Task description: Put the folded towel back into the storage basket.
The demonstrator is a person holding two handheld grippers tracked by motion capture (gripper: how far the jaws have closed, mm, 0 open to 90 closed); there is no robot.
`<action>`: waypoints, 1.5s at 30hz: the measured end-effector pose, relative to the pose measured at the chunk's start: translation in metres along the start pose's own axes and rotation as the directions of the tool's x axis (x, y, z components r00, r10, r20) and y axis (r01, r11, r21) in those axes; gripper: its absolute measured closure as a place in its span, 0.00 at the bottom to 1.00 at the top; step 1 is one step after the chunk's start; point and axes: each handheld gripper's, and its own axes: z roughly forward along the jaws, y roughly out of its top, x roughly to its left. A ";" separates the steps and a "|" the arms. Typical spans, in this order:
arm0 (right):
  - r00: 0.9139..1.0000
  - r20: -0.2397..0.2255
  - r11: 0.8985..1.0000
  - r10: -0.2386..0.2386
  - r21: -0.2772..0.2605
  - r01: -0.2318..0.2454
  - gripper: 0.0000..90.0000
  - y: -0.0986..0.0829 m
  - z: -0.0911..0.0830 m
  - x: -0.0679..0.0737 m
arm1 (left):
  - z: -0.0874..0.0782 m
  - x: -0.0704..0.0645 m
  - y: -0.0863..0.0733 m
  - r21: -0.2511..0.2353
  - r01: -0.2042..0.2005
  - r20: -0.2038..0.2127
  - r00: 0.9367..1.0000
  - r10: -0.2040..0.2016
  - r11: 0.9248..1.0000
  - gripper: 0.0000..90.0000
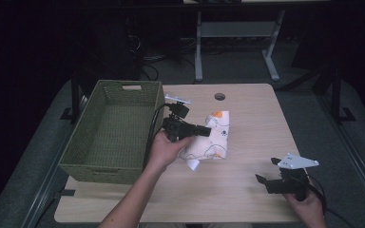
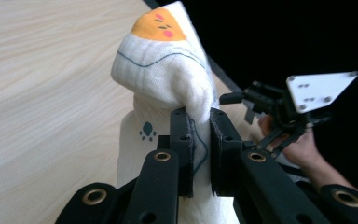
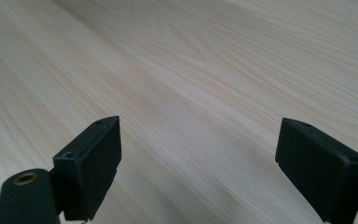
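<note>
White cloth (image 1: 212,137) with a little orange patch and dark paw-type prints sits around the middle of the pale wood worktop (image 1: 247,190), just to the right of the woven green basket (image 1: 111,132). So the left gripper (image 1: 208,130) has its jaws pinched together on a fold of that cloth, reaching in from the basket side with the person's left hand (image 1: 164,149) wrapped around the body of it.

From the left gripper view it's pretty clear: the two black jaws come up from the bottom and a bit of the cloth (image 2: 168,88) is squeezed between them, with the rest bunched up above and drooping over the jaw tips. The orange patch with pink and dark marks is at the top of that bunch, and one dark paw print shows lower down beside the left jaw. The lower part of the cloth looks like it's touching the worktop (image 2: 42,93), but how much of it is lifted is hard to tell.

The right gripper (image 1: 264,180) is well apart from all that, down near the front right corner of the worktop, held in the right hand (image 1: 309,204), with its grey three-cornered plate on top. Its jaws are wide apart with nothing between them. In the right gripper view the right gripper (image 3: 198,158) just has bare wood grain (image 3: 205,70) showing in the gap.

The basket's open top faces up and its inside looks bare.
</note>
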 end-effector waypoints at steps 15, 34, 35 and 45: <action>1.000 -0.001 1.000 0.010 0.005 -0.010 0.15 0.000 0.001 0.000 | -0.030 0.002 0.007 -0.026 0.029 0.050 0.998 -0.028 0.999 0.92; 1.000 0.003 1.000 0.006 0.011 -0.006 0.15 0.001 0.003 0.001 | -0.079 0.014 0.013 -0.068 0.057 0.029 0.998 -0.055 0.996 0.92; 1.000 0.004 1.000 0.006 0.012 -0.006 0.15 0.001 0.003 0.001 | -0.082 0.016 0.012 -0.069 0.057 0.027 0.998 -0.055 0.996 0.92; 1.000 0.004 1.000 0.007 0.016 -0.007 0.15 0.000 0.004 0.000 | -0.103 0.029 0.007 -0.085 0.073 -0.009 0.997 -0.074 0.994 0.92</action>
